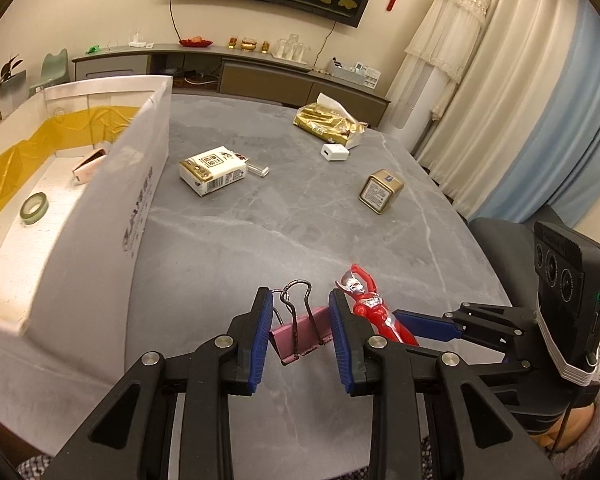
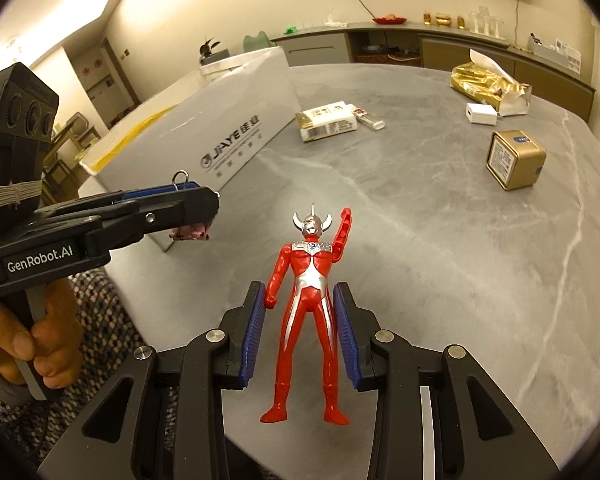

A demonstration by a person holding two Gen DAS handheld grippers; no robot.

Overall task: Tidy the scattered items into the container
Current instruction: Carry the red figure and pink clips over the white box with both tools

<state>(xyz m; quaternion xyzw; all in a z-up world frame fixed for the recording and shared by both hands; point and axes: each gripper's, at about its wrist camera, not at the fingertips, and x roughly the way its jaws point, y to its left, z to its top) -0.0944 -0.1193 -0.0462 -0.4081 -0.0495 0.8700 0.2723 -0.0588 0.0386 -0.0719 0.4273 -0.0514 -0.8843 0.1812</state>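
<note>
My left gripper (image 1: 300, 332) is shut on a pink binder clip (image 1: 304, 338), wire handles pointing up, beside the front corner of the white cardboard box (image 1: 112, 208). In the right wrist view the clip (image 2: 192, 234) hangs just under that gripper. My right gripper (image 2: 299, 320) is shut on a red and silver toy figure (image 2: 310, 276); the pads touch its arm and hip, and its head points away from me. The figure (image 1: 364, 300) lies just right of the left gripper. The box holds a tape roll (image 1: 35, 208) and a pink item (image 1: 89, 166).
On the grey marble table (image 1: 284, 232) lie a white tissue pack (image 1: 214, 170), a clear small stick (image 1: 258, 169), a white charger block (image 1: 335, 152), a gold tin (image 1: 381, 191) and a gold tissue bag (image 1: 328, 122). A hand (image 2: 40, 344) grips the left tool. The table edge runs close under both grippers.
</note>
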